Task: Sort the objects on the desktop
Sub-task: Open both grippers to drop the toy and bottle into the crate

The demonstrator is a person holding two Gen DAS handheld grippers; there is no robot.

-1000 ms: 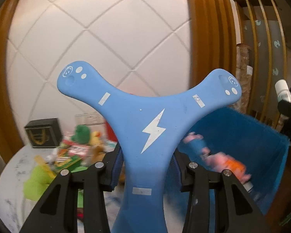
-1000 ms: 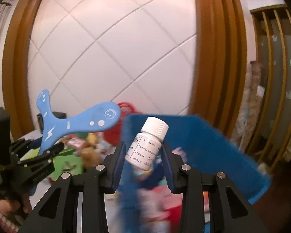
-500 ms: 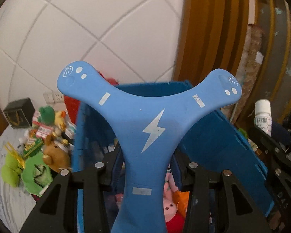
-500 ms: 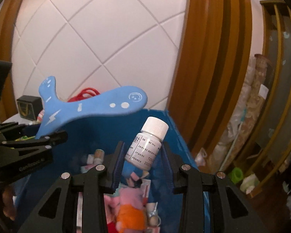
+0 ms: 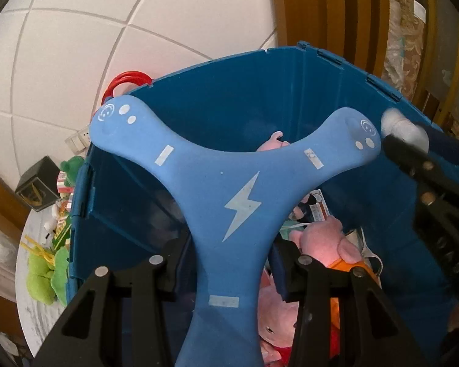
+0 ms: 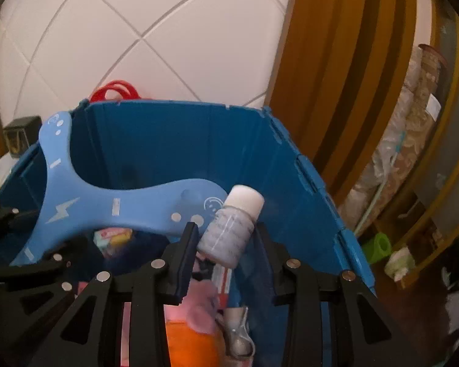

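The left gripper (image 5: 229, 263) is closed on one leg of a blue boomerang (image 5: 229, 195), a flat toy w/ 3 arms and a white lightning bolt on it. Both finger pads press the leg from the sides. The toy's other 2 arms stick out over a big blue bin (image 5: 290, 91).

The right gripper (image 6: 225, 238) is closed on a small white bottle (image 6: 231, 226) w/ a white cap. The bottle is tilted, cap up and to the right, and looks a bit blurry. It hangs over the blue bin (image 6: 168, 140) too, just beside one tip of the blue boomerang (image 6: 107, 202); can't tell if they touch.

Inside the bin there's a pink plush pig (image 5: 324, 238) w/ an orange part, plus other small stuff. To the left of the bin, a white table (image 5: 30, 299) holds green plush toys (image 5: 46, 272) and a black box (image 5: 39, 183). Red loops (image 5: 128, 79) poke up behind the bin, in front of a white tiled wall (image 5: 107, 30).
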